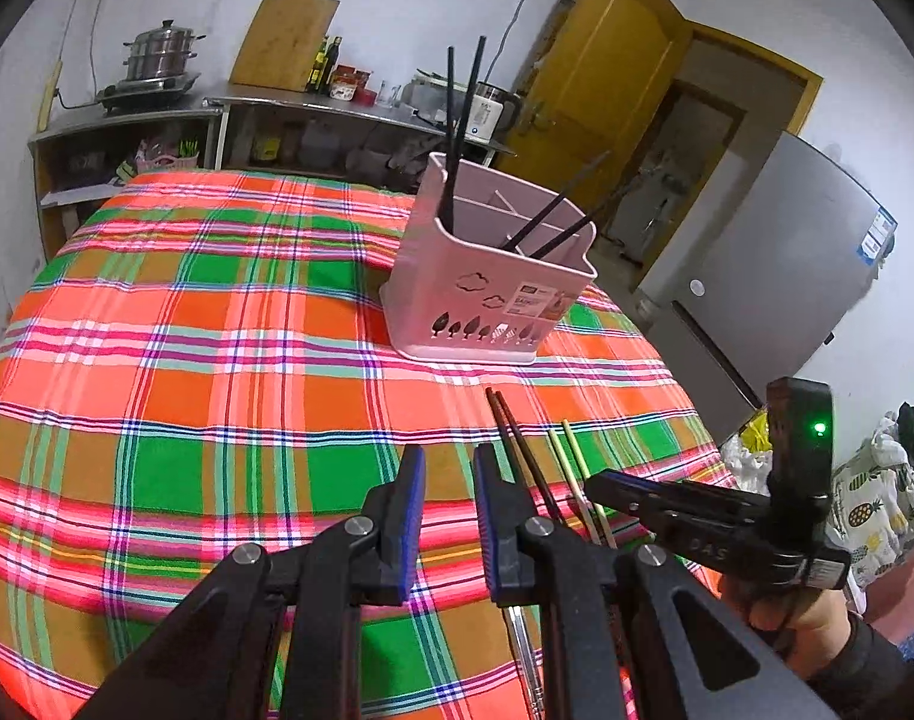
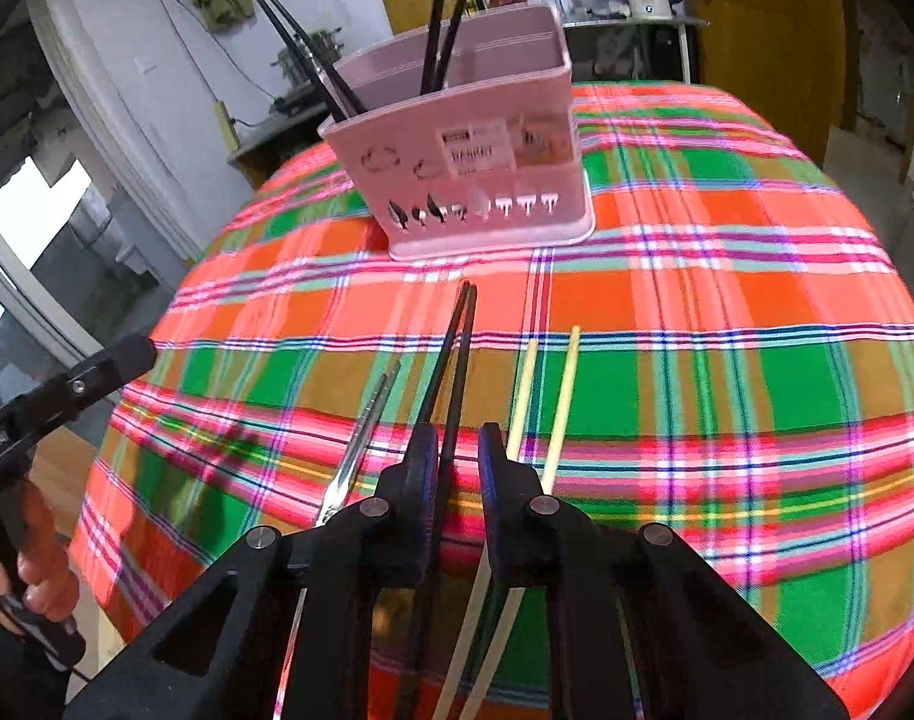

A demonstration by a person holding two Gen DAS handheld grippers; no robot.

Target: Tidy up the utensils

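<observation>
A pink utensil basket (image 1: 487, 276) (image 2: 475, 144) stands on the plaid tablecloth and holds several black chopsticks (image 1: 457, 138) (image 2: 444, 12). On the cloth lie a dark pair of chopsticks (image 2: 457, 354) (image 1: 517, 450), a pale yellow pair (image 2: 547, 396) (image 1: 571, 462) and a metal pair (image 2: 360, 438). My right gripper (image 2: 453, 456) is open low over the dark pair, one finger each side; it also shows in the left wrist view (image 1: 601, 489). My left gripper (image 1: 450, 480) is open and empty above the cloth, left of the dark pair.
The table edge (image 2: 126, 480) falls away at the left of the right wrist view. Behind the table stand a steel counter (image 1: 312, 105) with a steamer pot (image 1: 159, 54) and kettle (image 1: 490, 108), a wooden door (image 1: 613, 60) and a grey fridge (image 1: 775, 276).
</observation>
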